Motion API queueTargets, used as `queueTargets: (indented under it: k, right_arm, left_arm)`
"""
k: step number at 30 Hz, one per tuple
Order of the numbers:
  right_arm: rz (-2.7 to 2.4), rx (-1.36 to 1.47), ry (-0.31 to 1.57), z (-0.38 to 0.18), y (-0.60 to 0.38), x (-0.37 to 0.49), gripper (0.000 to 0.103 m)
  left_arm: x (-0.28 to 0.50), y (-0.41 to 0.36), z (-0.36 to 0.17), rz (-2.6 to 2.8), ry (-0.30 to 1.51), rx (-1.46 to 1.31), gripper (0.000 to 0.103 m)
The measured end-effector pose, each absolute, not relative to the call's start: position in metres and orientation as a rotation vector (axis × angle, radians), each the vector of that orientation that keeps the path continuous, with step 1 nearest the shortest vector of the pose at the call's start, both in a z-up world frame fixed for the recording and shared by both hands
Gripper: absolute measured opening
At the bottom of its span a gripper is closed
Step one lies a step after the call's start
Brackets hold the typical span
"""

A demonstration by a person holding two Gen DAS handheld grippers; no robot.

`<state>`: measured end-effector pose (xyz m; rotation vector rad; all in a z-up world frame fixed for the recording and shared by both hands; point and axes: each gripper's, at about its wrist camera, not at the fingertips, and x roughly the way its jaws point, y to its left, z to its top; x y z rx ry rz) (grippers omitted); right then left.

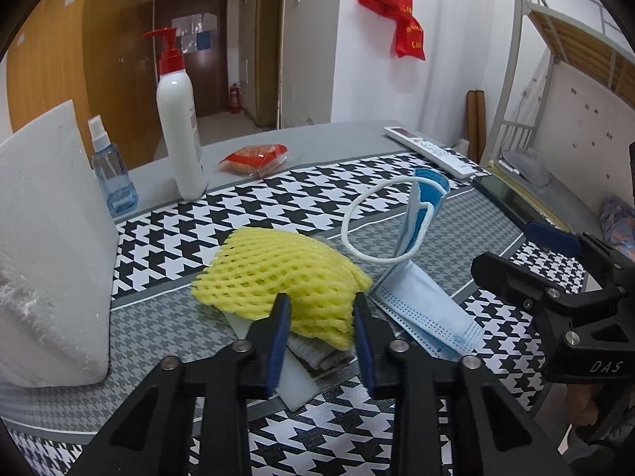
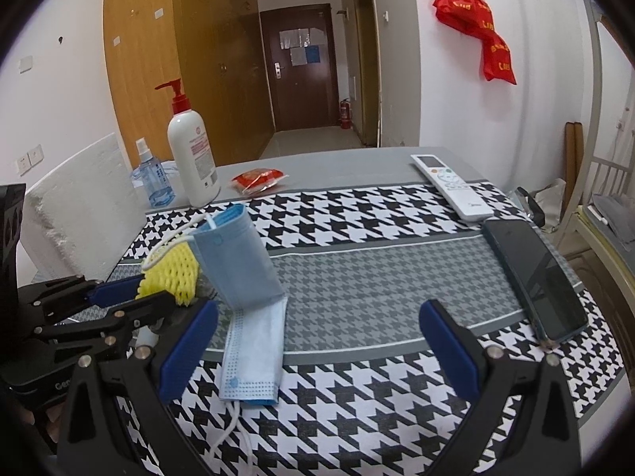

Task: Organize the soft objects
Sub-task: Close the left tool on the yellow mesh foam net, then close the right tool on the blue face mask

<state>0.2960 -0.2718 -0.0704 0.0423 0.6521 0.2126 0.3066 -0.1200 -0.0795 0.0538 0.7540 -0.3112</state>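
Hovering open, the left gripper straddles the yellow foam net; the face mask lies lengthwise toward the near tabletop edge, just ahead of the wide-open right gripper.

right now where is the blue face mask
The blue face mask lies mid-table on the houndstooth cloth, folded with one half standing up, just right of the yellow foam net and ahead of the right gripper.
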Motion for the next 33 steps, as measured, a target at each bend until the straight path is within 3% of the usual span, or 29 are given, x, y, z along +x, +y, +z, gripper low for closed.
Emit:
queueTargets:
  k: [4,28,33]
  right_arm:
    - [0.226,0.034,0.648,-0.068,-0.265,0.298,0.103]
    - [0.269,-0.044,0.679,-0.067,-0.228,0.318,0.102]
    - [0.284,-0.061,0.699,-0.069,-0.222,0.322,0.093]
  left_arm:
    - [0.305,-0.113,-0.074,-0.316,0.734,0.021,0.019]
    - [0.294,-0.074,-0.048,-0.322,0.644,-0.049,0.019]
    - [0.296,-0.070,-0.048,-0.326,0.640,-0.060,0.019]
